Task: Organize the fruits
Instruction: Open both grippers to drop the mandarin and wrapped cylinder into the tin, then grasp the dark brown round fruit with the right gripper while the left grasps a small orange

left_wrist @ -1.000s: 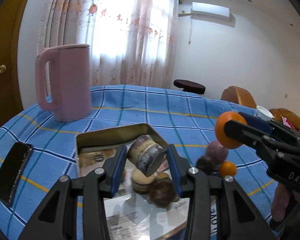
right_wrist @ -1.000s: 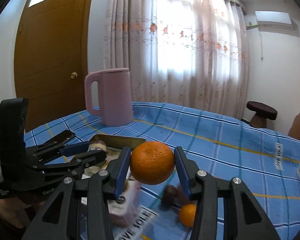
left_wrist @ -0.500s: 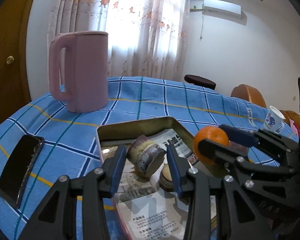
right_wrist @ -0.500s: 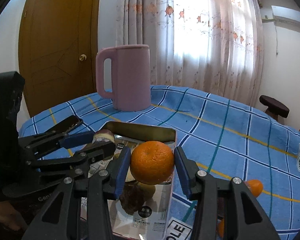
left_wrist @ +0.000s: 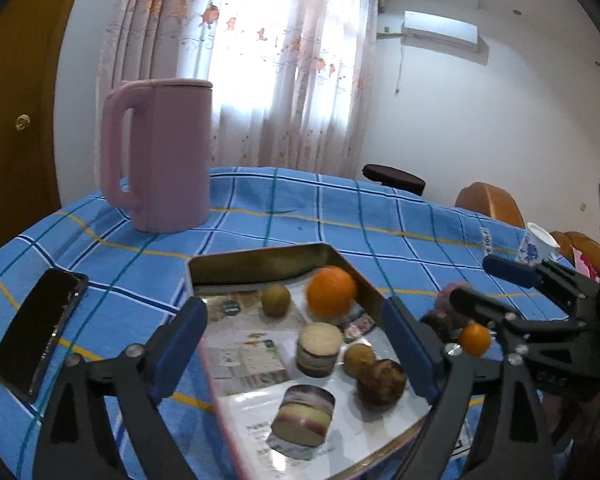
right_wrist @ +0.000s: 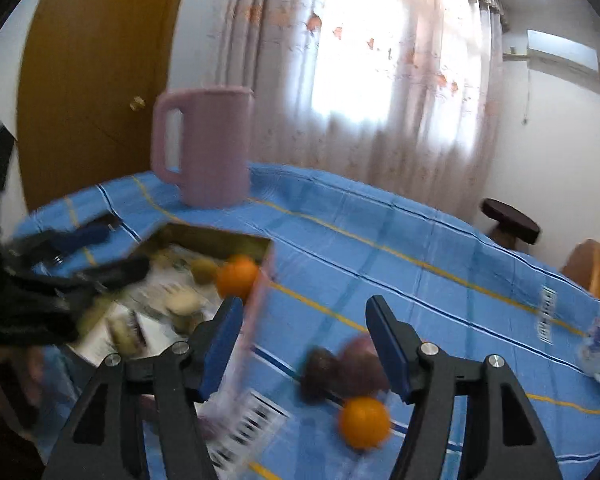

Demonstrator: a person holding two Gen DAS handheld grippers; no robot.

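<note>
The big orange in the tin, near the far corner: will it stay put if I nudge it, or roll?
The big orange is round and lies free on the tin's glossy printed floor, so it will probably roll at a light push. The tin's wall close behind it would likely stop it that way. Its skin looks firm, so a gentle grip should hold.

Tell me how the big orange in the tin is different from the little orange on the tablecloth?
The big orange is much larger than the little orange. The big orange lies inside the tin, near its far corner; the little orange sits outside it on the tablecloth. The big orange has pale fruits nearby; the little orange sits by dark purple fruits. Both are round, orange and ungripped.
</note>
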